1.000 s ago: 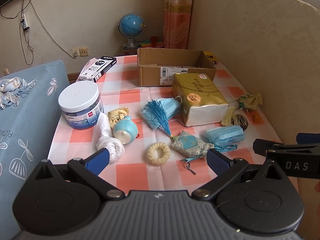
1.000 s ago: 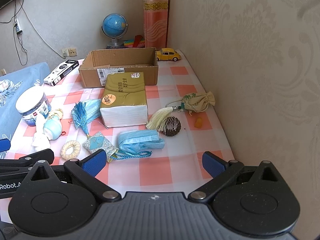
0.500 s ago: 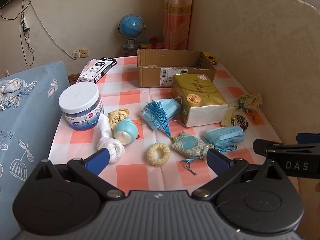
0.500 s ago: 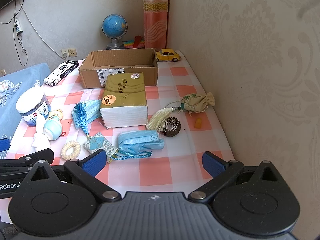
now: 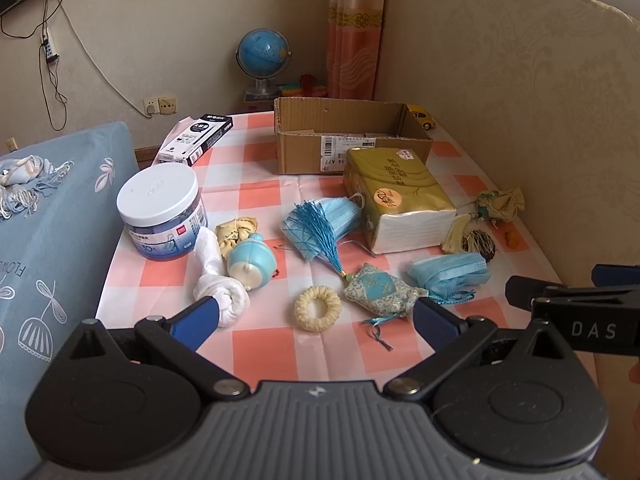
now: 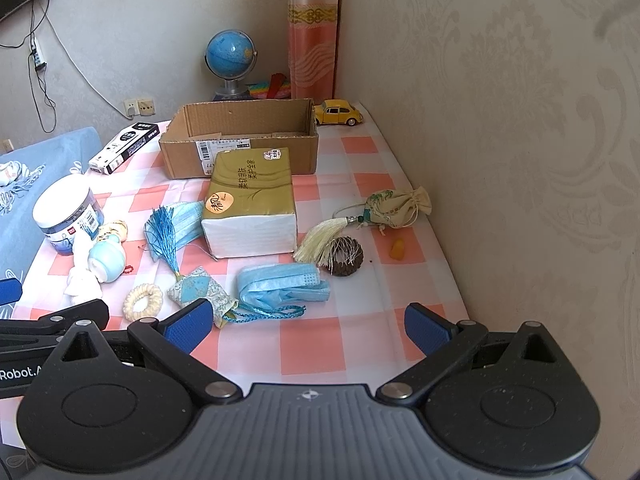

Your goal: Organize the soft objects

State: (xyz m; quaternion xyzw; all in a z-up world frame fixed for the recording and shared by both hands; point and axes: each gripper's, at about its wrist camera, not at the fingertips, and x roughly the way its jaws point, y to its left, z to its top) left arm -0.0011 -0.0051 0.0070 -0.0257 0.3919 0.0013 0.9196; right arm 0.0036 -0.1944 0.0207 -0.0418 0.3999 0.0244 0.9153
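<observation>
Soft things lie on the checked tablecloth (image 5: 264,352): a white knotted cloth (image 5: 218,280), a cream ring (image 5: 317,308), a blue patterned sachet (image 5: 378,289) with a tassel, two blue face masks (image 5: 448,273) (image 5: 332,220), a beige pouch (image 6: 396,206) and a tissue pack (image 6: 250,204). An open cardboard box (image 5: 348,136) stands behind them. My left gripper (image 5: 316,322) is open and empty, above the near table edge in front of the ring. My right gripper (image 6: 306,328) is open and empty, in front of the near mask (image 6: 282,284).
A white-lidded jar (image 5: 162,210), a pale blue bottle-shaped toy (image 5: 252,260), a black pen box (image 5: 196,139), a globe (image 5: 262,56) and a yellow toy car (image 6: 338,112) stand around. A blue cushion (image 5: 48,248) borders the left; the wall (image 6: 520,140) borders the right.
</observation>
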